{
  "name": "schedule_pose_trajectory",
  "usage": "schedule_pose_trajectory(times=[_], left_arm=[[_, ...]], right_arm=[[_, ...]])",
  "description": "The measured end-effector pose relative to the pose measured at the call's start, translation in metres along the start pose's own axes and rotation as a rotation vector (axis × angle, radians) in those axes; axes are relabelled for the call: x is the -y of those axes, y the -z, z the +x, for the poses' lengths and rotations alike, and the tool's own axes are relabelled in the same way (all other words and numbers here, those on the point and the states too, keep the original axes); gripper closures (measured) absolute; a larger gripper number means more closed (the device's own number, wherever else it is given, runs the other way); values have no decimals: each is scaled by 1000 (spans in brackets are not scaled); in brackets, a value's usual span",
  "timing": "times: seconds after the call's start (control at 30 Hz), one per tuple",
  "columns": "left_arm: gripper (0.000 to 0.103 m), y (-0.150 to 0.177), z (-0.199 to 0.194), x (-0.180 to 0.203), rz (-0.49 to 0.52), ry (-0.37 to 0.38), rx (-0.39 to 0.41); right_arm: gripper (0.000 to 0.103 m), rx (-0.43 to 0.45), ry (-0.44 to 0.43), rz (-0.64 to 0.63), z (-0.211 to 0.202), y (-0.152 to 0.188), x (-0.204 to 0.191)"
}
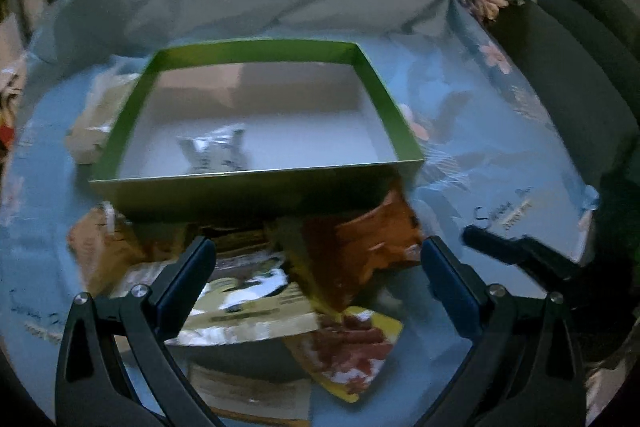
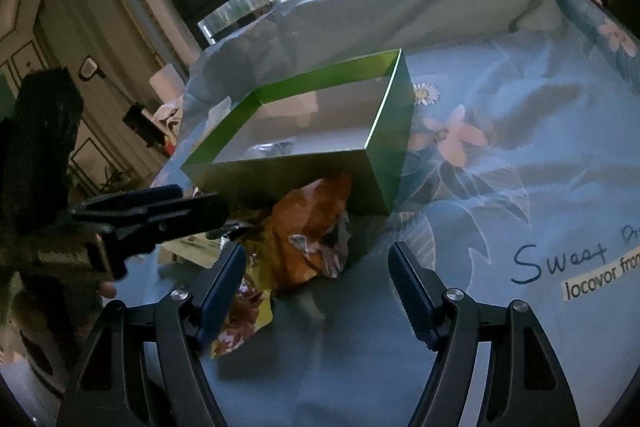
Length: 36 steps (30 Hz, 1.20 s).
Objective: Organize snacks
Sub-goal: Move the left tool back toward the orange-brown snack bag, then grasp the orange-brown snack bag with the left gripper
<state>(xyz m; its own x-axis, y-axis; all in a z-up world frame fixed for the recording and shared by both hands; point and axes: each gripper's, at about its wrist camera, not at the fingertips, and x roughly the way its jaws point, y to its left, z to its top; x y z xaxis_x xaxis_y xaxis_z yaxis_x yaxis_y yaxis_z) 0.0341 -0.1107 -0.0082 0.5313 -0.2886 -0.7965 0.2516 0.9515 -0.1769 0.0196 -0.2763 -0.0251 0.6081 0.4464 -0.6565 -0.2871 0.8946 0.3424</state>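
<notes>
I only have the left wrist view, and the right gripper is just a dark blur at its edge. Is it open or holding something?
Observer: The right gripper is open, its pads wide apart and touching nothing.
Operator: What is it pointing at?
Observer: At the orange packet, which lies just ahead of its fingertips, crumpled against the near wall of the green box.
</notes>
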Motion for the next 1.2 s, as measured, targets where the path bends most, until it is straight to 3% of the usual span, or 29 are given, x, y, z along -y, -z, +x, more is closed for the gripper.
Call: schedule_pose_trajectory(times=[0.47, 0.6, 0.7, 0.93, 0.97, 1.2], left_arm=[[2, -15, 41, 12, -8, 99, -171], [16, -14, 50, 14, -11, 106, -204], [20, -13, 55, 13, -16, 99, -226], [35, -13, 61, 11, -46, 157, -255], [35, -12, 62, 11, -50, 162, -256], [36, -9, 60, 10, -58, 170, -237]], right_arm=[[29, -37, -64, 11, 28, 4, 5], [29, -53, -77, -5, 38, 4, 2], [29, -65, -87, -15, 44, 4, -1], [42, -84, -69, -28, 57, 6, -3], [47, -84, -66, -26, 58, 7, -2], [58, -67, -71, -37, 54, 9, -4]])
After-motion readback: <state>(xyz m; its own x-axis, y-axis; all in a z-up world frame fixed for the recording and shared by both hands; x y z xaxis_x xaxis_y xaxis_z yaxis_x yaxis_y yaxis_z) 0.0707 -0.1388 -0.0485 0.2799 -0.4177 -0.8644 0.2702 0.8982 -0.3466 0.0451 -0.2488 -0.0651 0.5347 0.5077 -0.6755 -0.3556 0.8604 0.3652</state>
